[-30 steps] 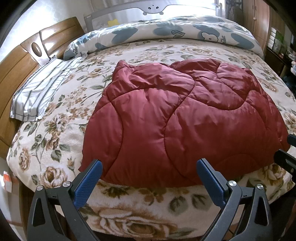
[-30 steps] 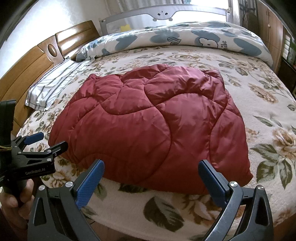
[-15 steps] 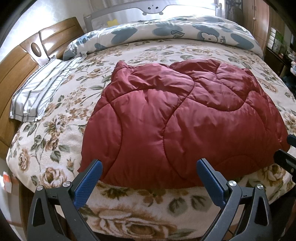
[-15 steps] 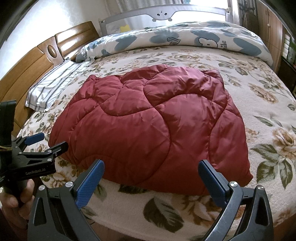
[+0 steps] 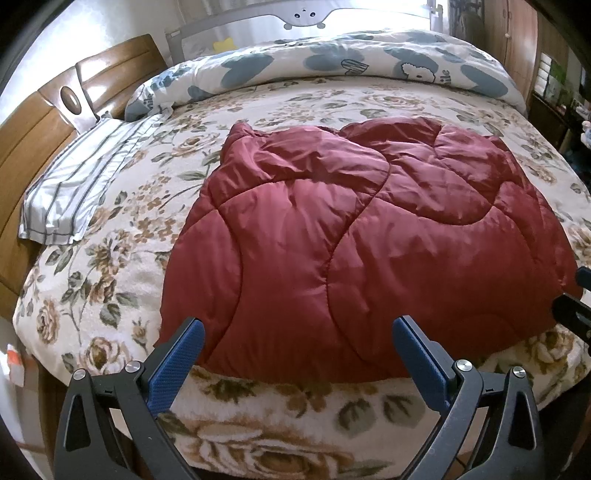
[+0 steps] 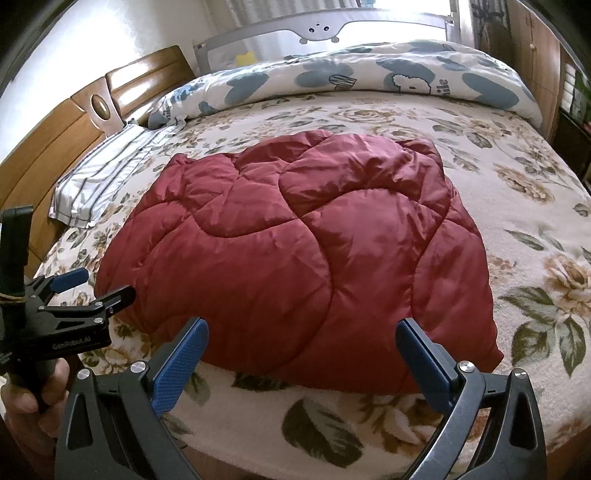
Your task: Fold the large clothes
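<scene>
A dark red quilted padded garment (image 5: 354,243) lies folded into a thick bundle on the floral bed cover (image 5: 110,280), near the bed's front edge. It shows in the right wrist view too, the red garment (image 6: 295,254) spread across the middle. My left gripper (image 5: 297,334) hovers open just before the bundle's near hem, nothing between its blue pads. My right gripper (image 6: 301,334) is also open, in front of the hem. The left gripper (image 6: 90,286) appears at the left of the right wrist view, held in a hand (image 6: 26,417), its jaws apart.
A striped pillow (image 5: 74,188) lies at the left by the wooden headboard (image 5: 40,122). A rolled white and blue duvet (image 5: 332,66) runs along the far side below a grey bed rail (image 5: 303,14). Wooden cabinets (image 5: 517,37) stand at the right.
Almost nothing has moved. Both grippers stay open in front of the red bundle, and the views have shifted only very slightly.
</scene>
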Demonstrator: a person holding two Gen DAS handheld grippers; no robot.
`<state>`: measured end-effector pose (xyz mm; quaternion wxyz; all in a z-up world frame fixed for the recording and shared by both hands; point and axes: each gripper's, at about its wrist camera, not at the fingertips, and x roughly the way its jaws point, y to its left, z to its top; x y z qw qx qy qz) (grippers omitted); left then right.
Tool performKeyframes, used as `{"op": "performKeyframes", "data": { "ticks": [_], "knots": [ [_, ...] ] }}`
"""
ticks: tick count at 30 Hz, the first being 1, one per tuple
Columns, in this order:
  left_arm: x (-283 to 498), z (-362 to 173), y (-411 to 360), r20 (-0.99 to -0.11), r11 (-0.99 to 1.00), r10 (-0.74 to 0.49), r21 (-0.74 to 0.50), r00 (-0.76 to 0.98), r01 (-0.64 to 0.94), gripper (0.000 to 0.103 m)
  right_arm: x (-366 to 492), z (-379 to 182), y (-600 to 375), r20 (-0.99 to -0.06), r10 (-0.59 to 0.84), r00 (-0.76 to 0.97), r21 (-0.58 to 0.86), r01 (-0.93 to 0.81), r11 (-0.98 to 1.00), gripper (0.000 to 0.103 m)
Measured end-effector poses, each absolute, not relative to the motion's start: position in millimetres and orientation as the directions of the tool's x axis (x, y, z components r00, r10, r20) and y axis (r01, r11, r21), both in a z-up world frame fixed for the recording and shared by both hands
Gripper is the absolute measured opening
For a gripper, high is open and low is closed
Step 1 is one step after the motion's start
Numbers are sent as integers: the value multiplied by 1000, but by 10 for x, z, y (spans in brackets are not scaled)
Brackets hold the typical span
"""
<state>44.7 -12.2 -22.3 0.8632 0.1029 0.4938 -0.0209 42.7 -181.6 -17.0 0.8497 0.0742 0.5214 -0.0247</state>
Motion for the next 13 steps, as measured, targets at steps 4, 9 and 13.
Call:
{"op": "performKeyframes", "data": {
  "ticks": [4, 9, 13],
  "knots": [
    [463, -210, -127, -853, 978, 62, 156, 518, 140, 102, 436, -170, -1833, -887, 35, 460, 104, 124, 987, 102],
    [461, -183, -156, -844, 976, 66, 165, 532, 141, 102, 446, -160, -1849, -884, 38, 467, 111, 129, 985, 102],
    [458, -172, -146, -852, 981, 30, 126, 522, 150, 102, 446, -155, -1847, -882, 43, 470, 116, 127, 985, 102]
  ]
}}
